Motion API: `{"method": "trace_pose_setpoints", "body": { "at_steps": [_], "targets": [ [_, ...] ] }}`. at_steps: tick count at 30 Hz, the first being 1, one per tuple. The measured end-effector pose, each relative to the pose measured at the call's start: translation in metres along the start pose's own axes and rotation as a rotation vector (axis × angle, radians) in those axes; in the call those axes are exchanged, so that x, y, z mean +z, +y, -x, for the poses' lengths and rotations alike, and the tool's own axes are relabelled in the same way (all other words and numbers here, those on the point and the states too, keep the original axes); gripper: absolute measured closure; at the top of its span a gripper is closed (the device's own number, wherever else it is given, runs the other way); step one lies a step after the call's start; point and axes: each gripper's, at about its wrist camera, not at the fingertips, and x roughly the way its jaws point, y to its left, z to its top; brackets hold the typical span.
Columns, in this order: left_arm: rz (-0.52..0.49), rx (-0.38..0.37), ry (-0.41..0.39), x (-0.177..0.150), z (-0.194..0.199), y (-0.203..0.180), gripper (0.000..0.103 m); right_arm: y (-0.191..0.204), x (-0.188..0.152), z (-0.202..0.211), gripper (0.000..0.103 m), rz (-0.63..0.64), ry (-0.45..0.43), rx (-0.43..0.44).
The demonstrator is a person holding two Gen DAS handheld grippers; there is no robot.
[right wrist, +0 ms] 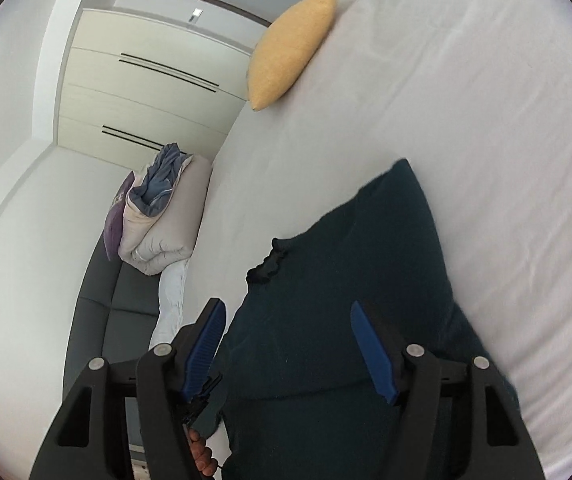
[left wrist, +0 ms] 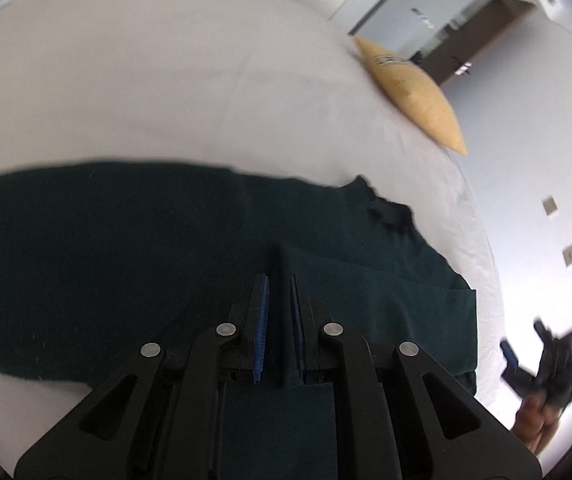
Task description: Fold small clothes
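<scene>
A dark green garment [left wrist: 105, 260] lies spread on a white bed [left wrist: 165, 92]. In the left wrist view my left gripper [left wrist: 279, 284] is nearly closed, and a raised fold of the green cloth is pinched between its blue pads [left wrist: 261, 320]. My right gripper [right wrist: 290, 350] hovers over the garment [right wrist: 346, 272] near its ruffled edge, jaws wide apart with nothing gripped between them. The left wrist view also catches the right gripper [left wrist: 542, 356], blurred, at the bed's right edge with a hand [left wrist: 538, 420] on it.
A yellow cushion [right wrist: 290, 48] lies at the far side of the bed [right wrist: 466, 140]. A folded quilt pile [right wrist: 165, 216] rests on a grey bench [right wrist: 101, 320] beside the bed. Cream wardrobe doors [right wrist: 145, 80] stand behind. Fingers [right wrist: 201, 452] show at the lower edge.
</scene>
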Motion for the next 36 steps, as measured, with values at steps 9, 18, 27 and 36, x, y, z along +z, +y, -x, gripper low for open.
{"method": "trace_pose_setpoints", "body": {
  "at_steps": [9, 18, 27, 36],
  "targets": [
    [-0.167, -0.003, 0.087, -0.008, -0.051, -0.034, 0.093, -0.054, 0.049, -0.071, 0.034, -0.115, 0.113, -0.016],
    [-0.154, -0.006, 0.094, -0.021, -0.060, -0.028, 0.093, -0.062, -0.007, -0.040, 0.036, -0.121, 0.187, 0.074],
    [0.039, -0.145, -0.021, -0.028, 0.014, 0.021, 0.080, -0.043, -0.038, 0.003, 0.021, -0.078, 0.093, 0.147],
    [0.520, -0.148, -0.324, -0.069, 0.147, 0.191, 0.008, -0.002, -0.092, 0.017, 0.023, -0.013, 0.064, 0.136]
  ]
}}
